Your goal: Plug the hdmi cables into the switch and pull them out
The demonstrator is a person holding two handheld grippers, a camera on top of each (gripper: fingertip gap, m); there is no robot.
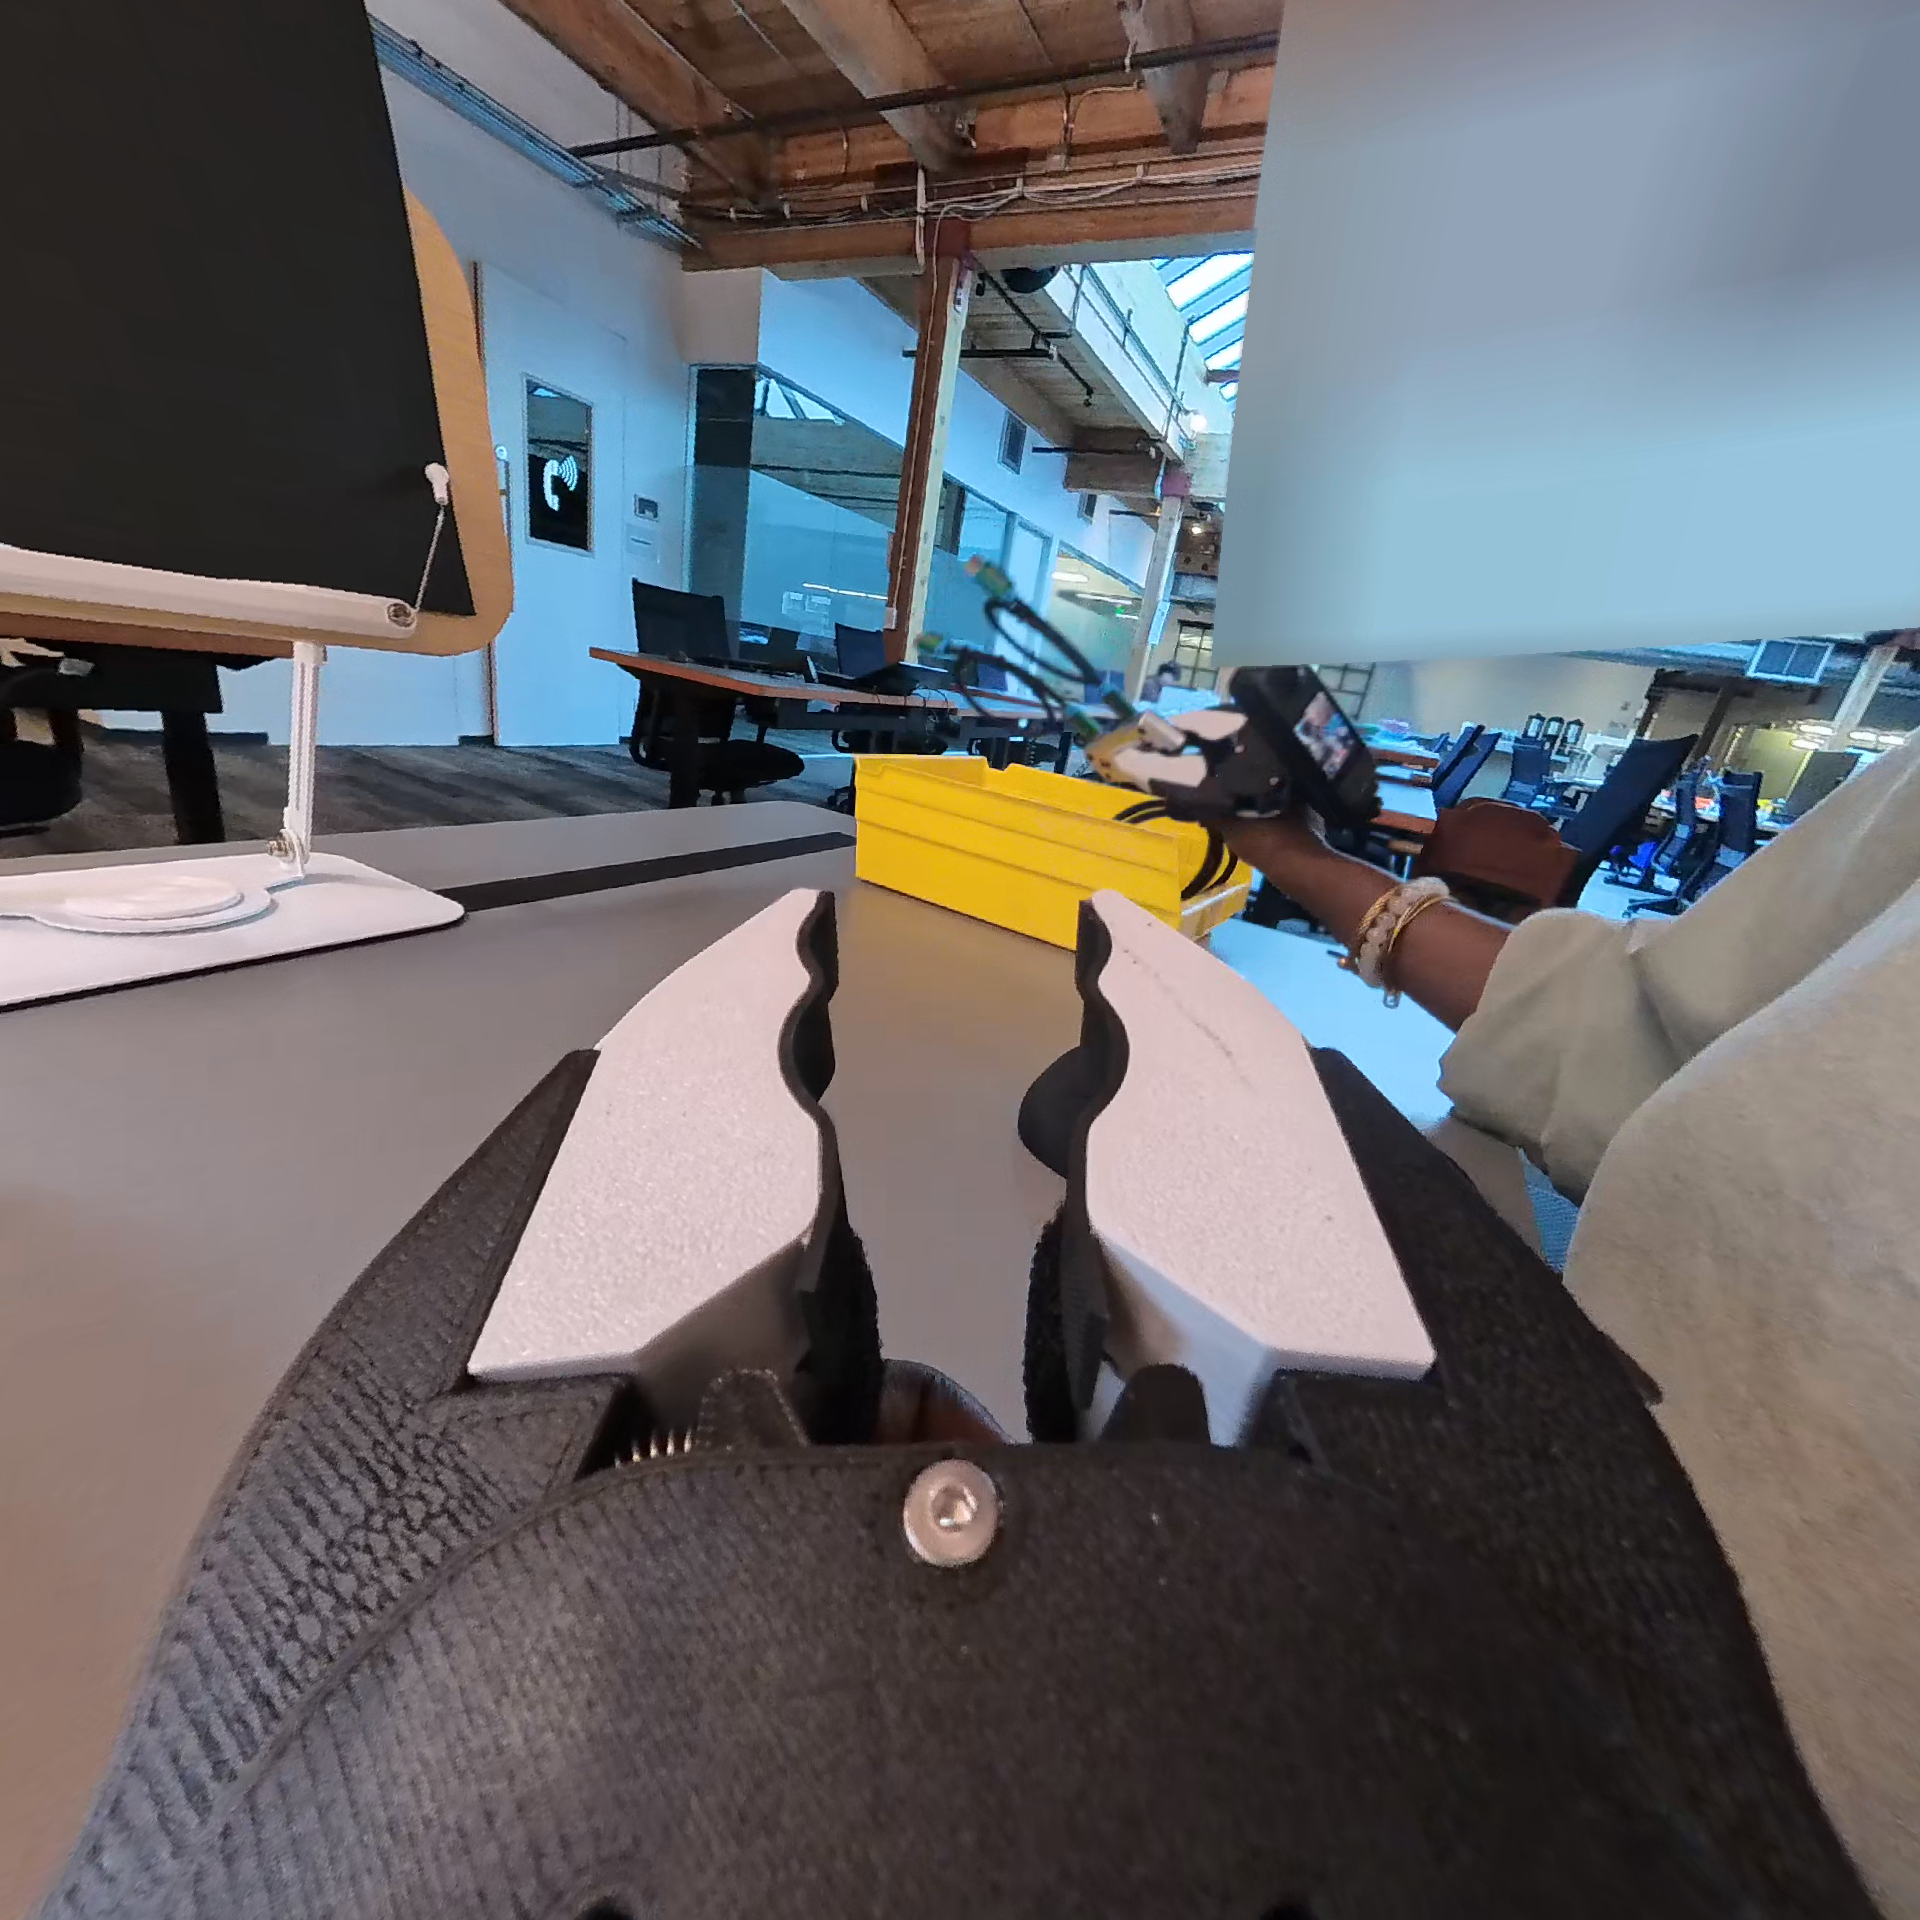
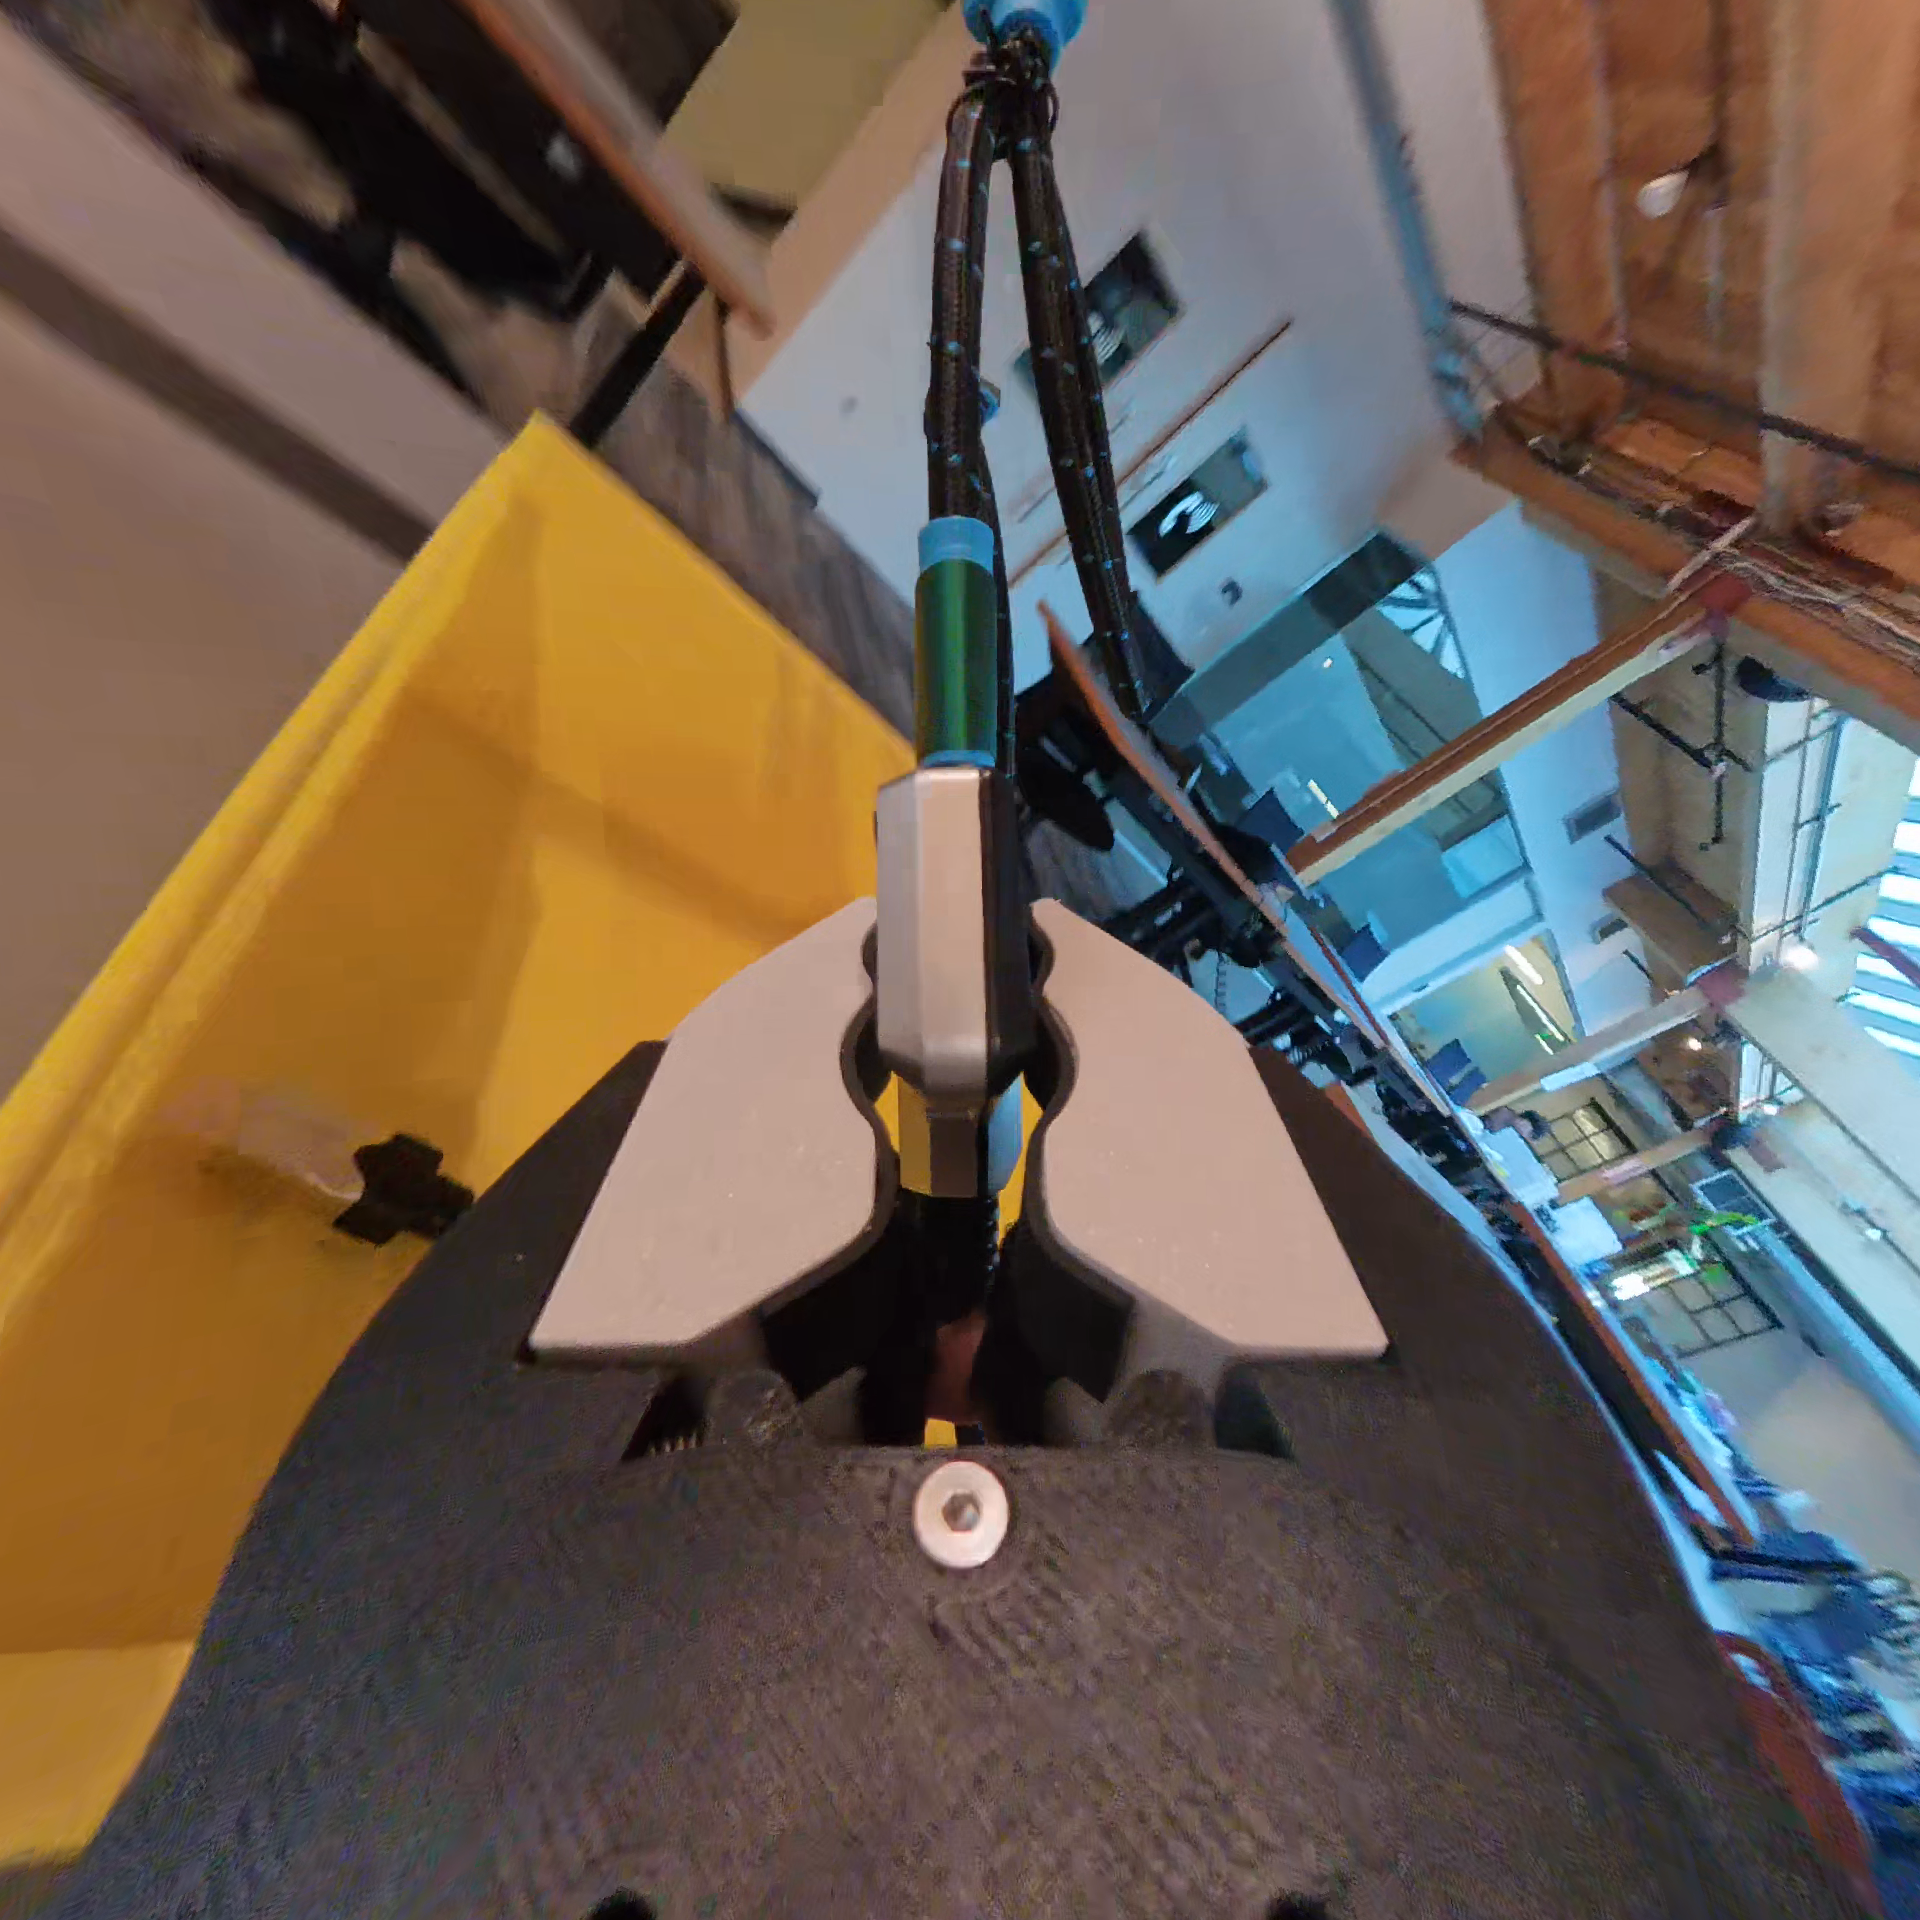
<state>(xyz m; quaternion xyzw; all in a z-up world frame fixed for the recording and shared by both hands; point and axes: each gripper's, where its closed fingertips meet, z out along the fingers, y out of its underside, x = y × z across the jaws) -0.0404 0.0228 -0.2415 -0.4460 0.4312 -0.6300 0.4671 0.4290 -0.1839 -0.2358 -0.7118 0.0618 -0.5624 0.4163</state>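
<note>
Bright, even daylight from skylights; strong fisheye bending at edges. Right wrist view motion-blurred at left; left wrist view sharp.

- The left hand-held gripper lies low and level, pointing away from the person, its two white fingers spread with a clear gap and nothing between them.
- The right hand-held gripper is raised and tilted, pointing up and away; its white fingers are pressed in on something between them.
- In the left wrist view, the right hand-held gripper shows far off to the right, held up by the person's right hand.
- The right forearm reaches leftward, a pale sleeve pushed back and bracelets at the wrist.
</note>
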